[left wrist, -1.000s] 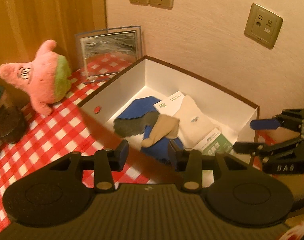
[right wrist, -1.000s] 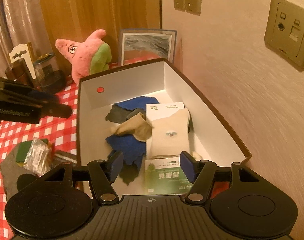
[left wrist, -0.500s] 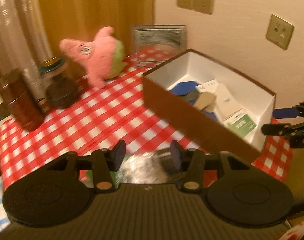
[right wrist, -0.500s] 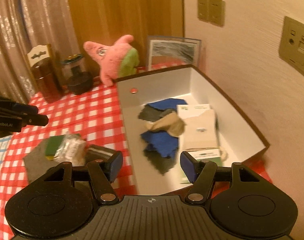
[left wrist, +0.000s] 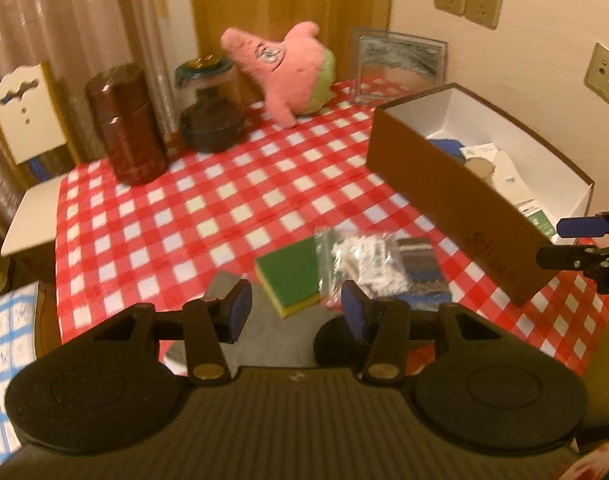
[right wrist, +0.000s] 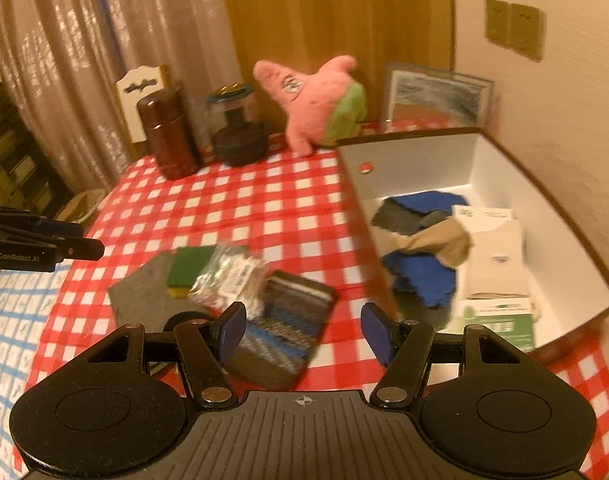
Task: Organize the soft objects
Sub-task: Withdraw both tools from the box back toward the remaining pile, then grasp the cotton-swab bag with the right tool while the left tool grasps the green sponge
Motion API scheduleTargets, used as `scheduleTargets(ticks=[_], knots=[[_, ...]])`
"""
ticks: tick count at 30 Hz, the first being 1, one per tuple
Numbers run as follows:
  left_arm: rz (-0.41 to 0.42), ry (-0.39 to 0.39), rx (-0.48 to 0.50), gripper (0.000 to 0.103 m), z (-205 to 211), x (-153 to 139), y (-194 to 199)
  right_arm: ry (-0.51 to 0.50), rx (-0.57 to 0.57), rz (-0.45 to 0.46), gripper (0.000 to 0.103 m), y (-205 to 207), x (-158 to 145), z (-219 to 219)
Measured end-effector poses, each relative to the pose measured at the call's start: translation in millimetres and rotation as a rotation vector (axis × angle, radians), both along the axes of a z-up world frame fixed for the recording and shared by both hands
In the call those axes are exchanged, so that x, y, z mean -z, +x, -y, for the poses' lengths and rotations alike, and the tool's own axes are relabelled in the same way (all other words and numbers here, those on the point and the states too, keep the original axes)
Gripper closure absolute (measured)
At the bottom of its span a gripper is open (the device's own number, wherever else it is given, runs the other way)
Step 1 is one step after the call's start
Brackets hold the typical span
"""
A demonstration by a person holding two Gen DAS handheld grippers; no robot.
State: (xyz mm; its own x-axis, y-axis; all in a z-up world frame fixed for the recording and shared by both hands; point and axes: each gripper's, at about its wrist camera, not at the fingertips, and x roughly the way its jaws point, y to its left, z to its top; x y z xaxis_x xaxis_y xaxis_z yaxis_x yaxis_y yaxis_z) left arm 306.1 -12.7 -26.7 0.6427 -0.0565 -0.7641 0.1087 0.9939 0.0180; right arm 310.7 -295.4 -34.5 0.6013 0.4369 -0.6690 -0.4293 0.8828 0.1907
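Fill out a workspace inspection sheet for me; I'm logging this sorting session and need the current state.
Surface: red-and-white checked tablecloth, blue-checked cloth at its left edge.
Job's things: open brown cardboard box holding blue, grey and beige cloths; outside it, green-and-yellow sponge, crinkly clear plastic packet, striped woven pouch, flat grey felt piece.
Clutter: pink star-shaped plush toy, brown cylindrical canister, glass jar, framed picture.
Grippers: left gripper and right gripper fingers apart, empty.
Cables: nothing seen.
Surroundings: curtains, wooden panel, wall sockets, white chair.
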Motion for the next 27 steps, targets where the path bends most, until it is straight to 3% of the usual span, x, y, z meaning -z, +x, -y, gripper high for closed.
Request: scheduleTargets(ticks=[11, 27], knots=[[-0.053, -0.009, -0.051, 0.056, -18, 24, -16, -0.010, -0.101, -0.043, 0.039, 5, 26, -38], [-0.068, -0.001, 0.021, 0.056, -16, 56, 11, -0.020, -0.115, -0.103, 0.039, 37, 58, -70]])
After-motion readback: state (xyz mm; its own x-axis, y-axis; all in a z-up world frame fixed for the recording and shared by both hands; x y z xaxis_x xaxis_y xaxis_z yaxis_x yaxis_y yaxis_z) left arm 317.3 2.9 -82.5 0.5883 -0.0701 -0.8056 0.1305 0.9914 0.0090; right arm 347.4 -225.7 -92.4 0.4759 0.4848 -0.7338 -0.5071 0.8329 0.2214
